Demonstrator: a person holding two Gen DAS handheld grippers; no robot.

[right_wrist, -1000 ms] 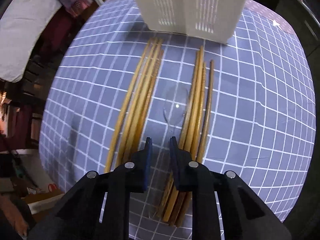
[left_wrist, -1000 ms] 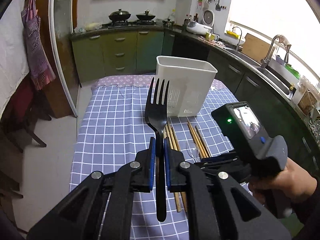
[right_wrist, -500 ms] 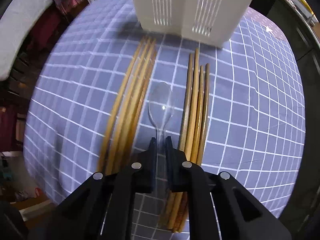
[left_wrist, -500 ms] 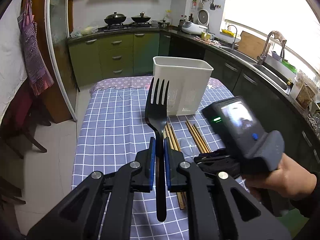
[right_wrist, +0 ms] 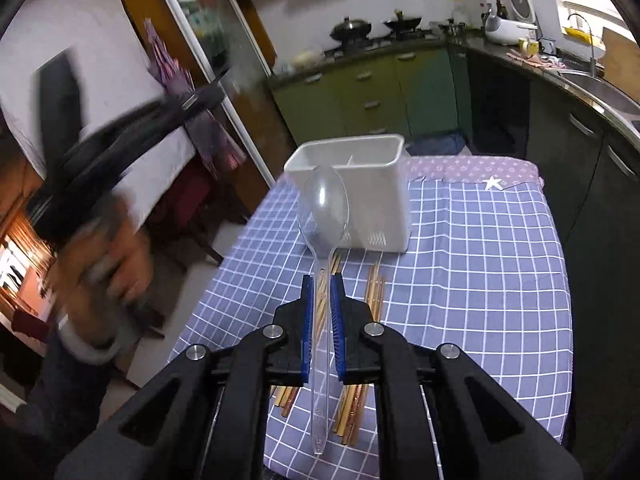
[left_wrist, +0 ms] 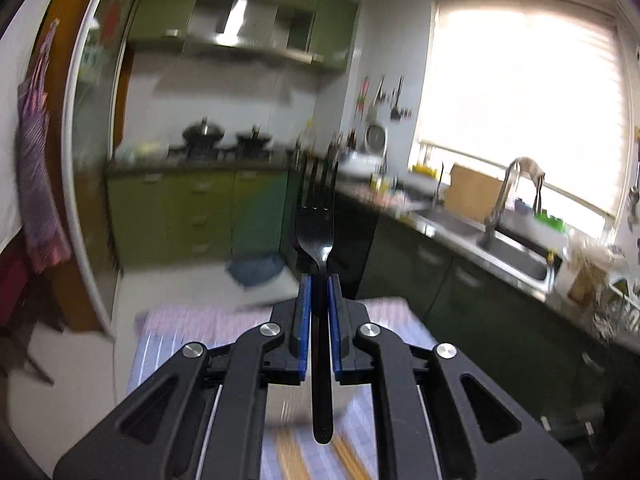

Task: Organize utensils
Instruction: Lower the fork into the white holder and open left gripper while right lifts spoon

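On the blue checked tablecloth (right_wrist: 480, 264), toward its far end, stands a white plastic utensil holder (right_wrist: 360, 196), upright, with slotted drain holes low on its front wall. A divider shows inside, splitting it into compartments; the parts of the interior that can be seen hold nothing, though the clear spoon in front hides some of the opening. Just before the holder lie two bundles of wooden chopsticks (right_wrist: 376, 288), side by side with a gap between them, their near ends running under the gripper.

The right gripper (right_wrist: 320, 304) is clamped on the handle of a clear plastic spoon (right_wrist: 324, 216), its blue pads pressed to either side. The spoon is lifted off the cloth, bowl pointing up and away, so that it overlaps the holder in the right wrist view (whether it is over the holder or short of it cannot be told).

The left gripper (left_wrist: 319, 308) is closed on a black plastic fork (left_wrist: 316, 224), tines up, handle hanging down between the pads. Its view is blurred and looks out at the kitchen, with green cabinets (left_wrist: 192, 216), two pots on the stove (left_wrist: 224, 140) and a sink (left_wrist: 512, 248) by the window. In the right wrist view, the person's left hand (right_wrist: 100, 256) appears as a blur at the table's left edge.
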